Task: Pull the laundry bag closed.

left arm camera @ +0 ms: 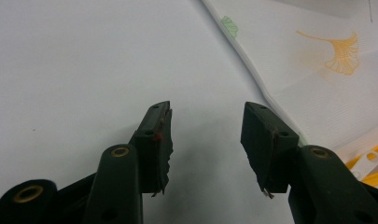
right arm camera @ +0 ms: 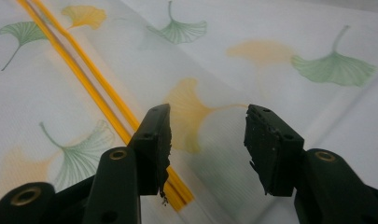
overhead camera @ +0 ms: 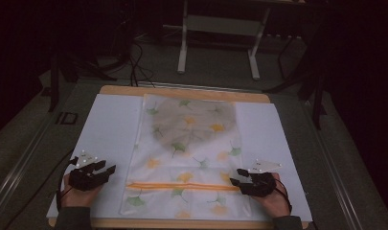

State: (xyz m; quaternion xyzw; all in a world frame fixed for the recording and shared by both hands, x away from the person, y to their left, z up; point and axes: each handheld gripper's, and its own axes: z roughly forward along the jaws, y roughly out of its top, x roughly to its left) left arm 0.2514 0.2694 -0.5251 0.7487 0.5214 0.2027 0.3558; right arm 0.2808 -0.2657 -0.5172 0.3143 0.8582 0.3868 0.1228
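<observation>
A translucent white zipper bag printed with green and orange ginkgo leaves lies flat on the white sheet. Its orange zipper runs across near the front edge, and something grey shows through its far half. My left gripper rests on the sheet left of the bag, open, with bare sheet between its jaws. My right gripper hovers at the zipper's right end, open. In the right gripper view the bag lies under my open right gripper, and the zipper passes beneath the left jaw.
The white sheet covers a wooden tabletop. In the left gripper view the bag's edge and a white zipper pull lie to the right. Beyond the table stand a white metal frame and dark cables on grey floor.
</observation>
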